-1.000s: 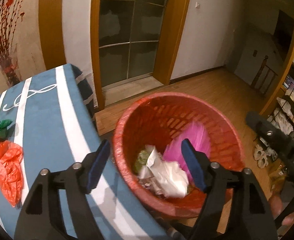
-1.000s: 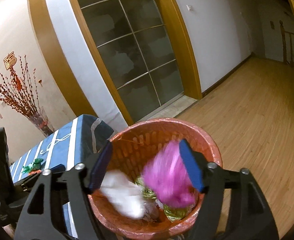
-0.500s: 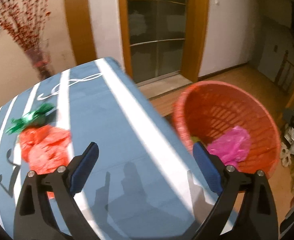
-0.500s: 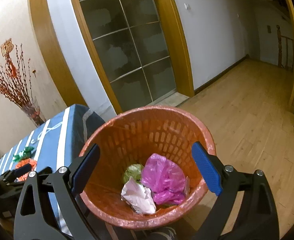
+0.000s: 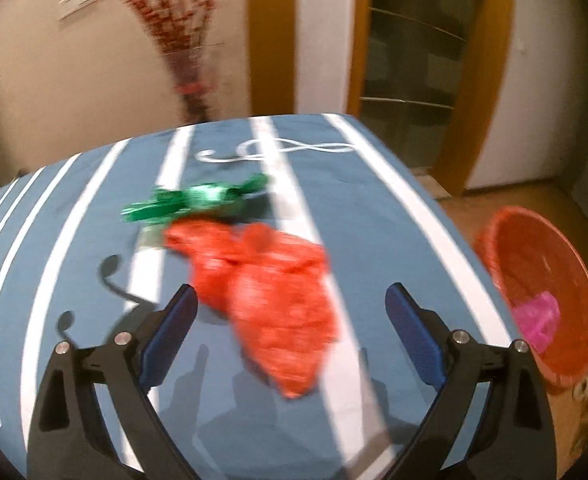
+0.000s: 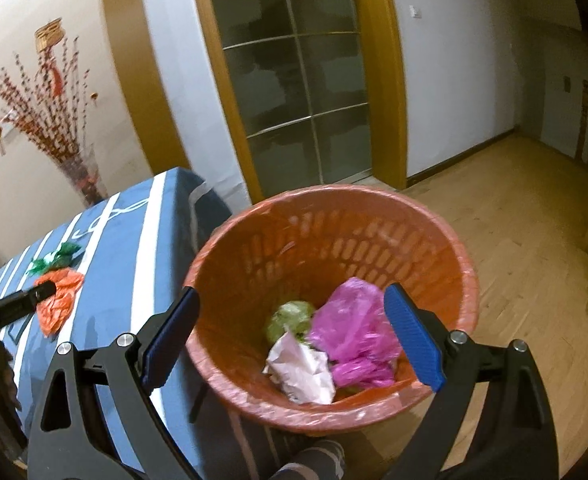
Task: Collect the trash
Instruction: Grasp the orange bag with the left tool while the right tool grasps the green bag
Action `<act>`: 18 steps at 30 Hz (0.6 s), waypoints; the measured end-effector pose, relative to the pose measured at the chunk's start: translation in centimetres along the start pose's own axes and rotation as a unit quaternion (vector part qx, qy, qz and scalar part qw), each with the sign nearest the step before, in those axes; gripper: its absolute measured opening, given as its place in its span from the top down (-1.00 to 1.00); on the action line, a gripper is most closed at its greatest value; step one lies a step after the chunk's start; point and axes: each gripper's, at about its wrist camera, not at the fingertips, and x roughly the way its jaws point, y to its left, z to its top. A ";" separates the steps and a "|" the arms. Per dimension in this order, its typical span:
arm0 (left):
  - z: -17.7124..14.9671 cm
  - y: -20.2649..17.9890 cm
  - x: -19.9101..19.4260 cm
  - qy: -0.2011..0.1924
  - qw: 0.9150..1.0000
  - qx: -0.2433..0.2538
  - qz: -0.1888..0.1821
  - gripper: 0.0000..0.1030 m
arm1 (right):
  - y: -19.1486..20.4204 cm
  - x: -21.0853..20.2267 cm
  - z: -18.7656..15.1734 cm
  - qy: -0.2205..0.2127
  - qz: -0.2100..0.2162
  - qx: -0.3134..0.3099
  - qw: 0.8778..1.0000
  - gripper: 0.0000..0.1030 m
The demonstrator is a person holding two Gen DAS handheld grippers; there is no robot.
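- Now both grippers are spread wide with nothing between the pads, each having just finished opening.
- Left gripper (image 5: 289, 334) hovers over the blue striped tablecloth (image 5: 374, 208); a crumpled red bag (image 5: 269, 300) lies on the cloth between its fingers, not touched.
- Green wrapper (image 5: 197, 202) lies just beyond the red bag, touching it.
- Right gripper (image 6: 291, 334) hangs over the orange basket (image 6: 450, 256) beside the table.
- Basket holds a pink bag (image 6: 354, 328), a white crumpled paper (image 6: 302, 372) and a greenish wad (image 6: 289, 316), all bunched at the bottom.
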 end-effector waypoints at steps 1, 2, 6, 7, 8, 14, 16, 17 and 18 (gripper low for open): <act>0.3 0.8 0.2 0.000 1.000 -0.012 0.008 -0.79 | 0.3 0.0 -0.1 0.001 0.001 -0.005 1.000 -0.79; 0.5 1.5 0.5 0.000 1.000 -0.022 0.015 -0.79 | 0.5 0.0 -0.1 0.002 0.002 -0.009 1.000 -0.79; 1.4 3.3 2.2 0.017 0.998 -0.055 0.024 -0.51 | 1.2 0.1 -0.3 0.005 0.005 -0.018 1.000 -0.79; 1.5 3.6 2.6 0.023 0.998 -0.062 0.023 -0.46 | 1.3 0.2 -0.3 0.006 0.005 -0.020 1.000 -0.79; 1.6 3.9 3.0 0.030 0.997 -0.069 0.022 -0.44 | 1.4 0.2 -0.3 0.006 0.006 -0.021 1.000 -0.79; 1.6 4.5 5.2 0.057 0.995 -0.079 0.015 0.19 | 2.4 0.3 -0.2 0.009 0.010 -0.030 0.999 -0.79; 1.5 4.2 4.8 0.049 0.997 -0.064 0.012 0.33 | 2.9 0.3 -0.1 0.009 0.015 -0.033 0.999 -0.79; 1.4 4.2 4.6 0.047 0.997 -0.060 0.011 0.35 | 3.3 0.3 0.0 0.008 0.019 -0.036 0.999 -0.79; 1.2 4.2 4.2 0.044 0.998 -0.053 0.009 0.37 | 3.7 0.3 0.1 0.008 0.023 -0.038 0.999 -0.79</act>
